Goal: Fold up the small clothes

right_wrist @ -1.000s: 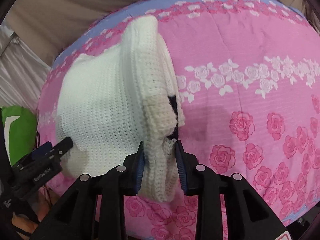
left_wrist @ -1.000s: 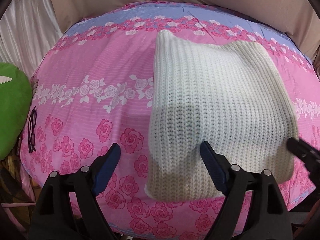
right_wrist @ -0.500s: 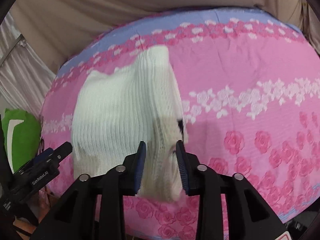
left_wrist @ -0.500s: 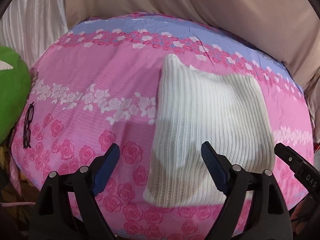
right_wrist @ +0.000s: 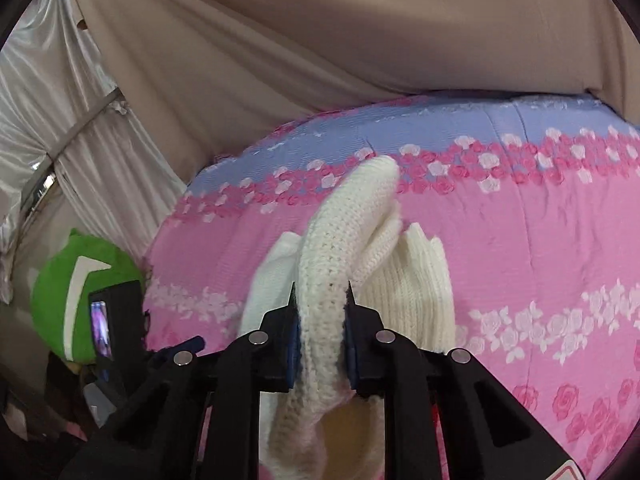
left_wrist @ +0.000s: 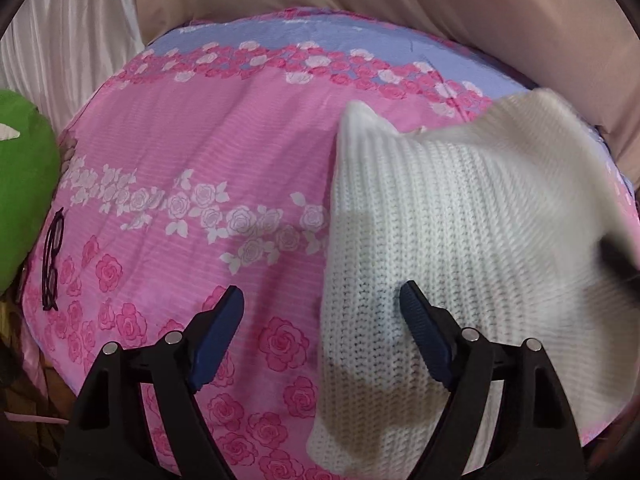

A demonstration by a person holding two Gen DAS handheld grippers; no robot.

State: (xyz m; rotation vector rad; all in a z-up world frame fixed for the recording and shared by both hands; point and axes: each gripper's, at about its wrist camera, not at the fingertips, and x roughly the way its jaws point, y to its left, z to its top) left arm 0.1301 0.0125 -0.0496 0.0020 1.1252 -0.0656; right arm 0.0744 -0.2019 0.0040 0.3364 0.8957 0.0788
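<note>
A small white knitted garment (left_wrist: 460,240) lies folded on the pink rose-print bed cover (left_wrist: 208,168), its right side lifted and blurred. My left gripper (left_wrist: 322,312) is open and empty, hovering over the garment's left edge near the bed's front. My right gripper (right_wrist: 321,316) is shut on a thick fold of the same white knit (right_wrist: 340,240) and holds it raised off the bed. The right gripper shows as a dark blur in the left wrist view (left_wrist: 616,256). The left gripper's body shows in the right wrist view (right_wrist: 120,320).
A green plush cushion (left_wrist: 20,184) sits off the bed's left side, also seen in the right wrist view (right_wrist: 76,280). Dark-framed glasses (left_wrist: 52,260) lie on the cover near its left edge. Beige drapes (right_wrist: 320,40) and a silver curtain (right_wrist: 60,120) hang behind the bed.
My right gripper has lifted the garment's right side up off the bed. My left gripper has drawn back and up a little, still open.
</note>
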